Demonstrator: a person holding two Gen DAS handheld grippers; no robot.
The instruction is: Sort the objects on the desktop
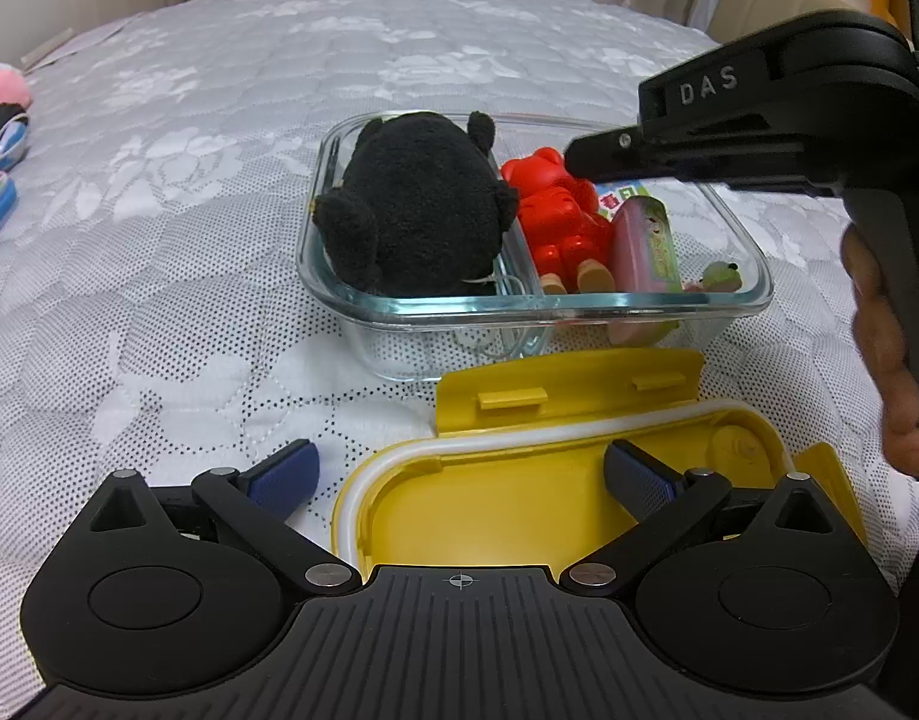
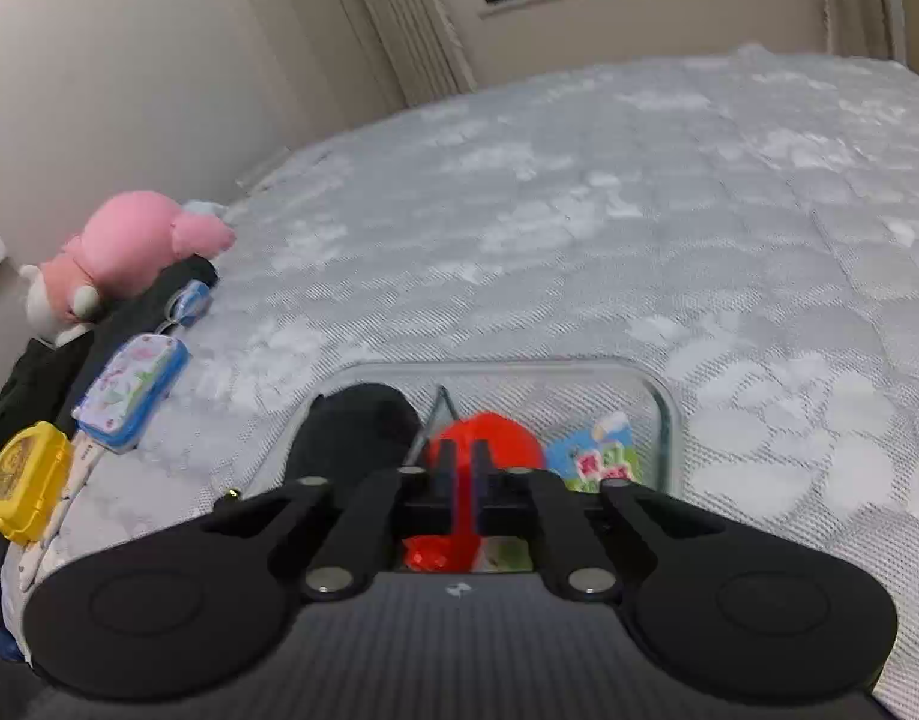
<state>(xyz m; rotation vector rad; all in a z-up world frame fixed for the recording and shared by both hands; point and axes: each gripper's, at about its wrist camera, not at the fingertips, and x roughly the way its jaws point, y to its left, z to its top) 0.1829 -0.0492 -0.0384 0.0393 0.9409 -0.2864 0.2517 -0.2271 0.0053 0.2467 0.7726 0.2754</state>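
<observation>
A two-compartment glass container (image 1: 579, 303) sits on the white quilted bed. Its left compartment holds a black plush (image 1: 417, 204). The right one holds a red bear toy (image 1: 555, 210), a pink tin (image 1: 639, 240), a printed card (image 2: 603, 450) and a small green figure (image 1: 720, 276). My right gripper (image 1: 579, 159) reaches in from the right, its tip at the bear's head. In the right wrist view it (image 2: 464, 456) is nearly closed, with red showing in the thin gap. My left gripper (image 1: 459, 468) is open over an upturned yellow lid (image 1: 519, 498) in front of the container.
Along the bed's left edge lie a pink plush (image 2: 135, 246), a blue patterned tin (image 2: 135, 390), a yellow round box (image 2: 24, 480) and dark fabric. A hand (image 1: 885, 348) holds the right gripper's handle. Curtains and a wall stand beyond the bed.
</observation>
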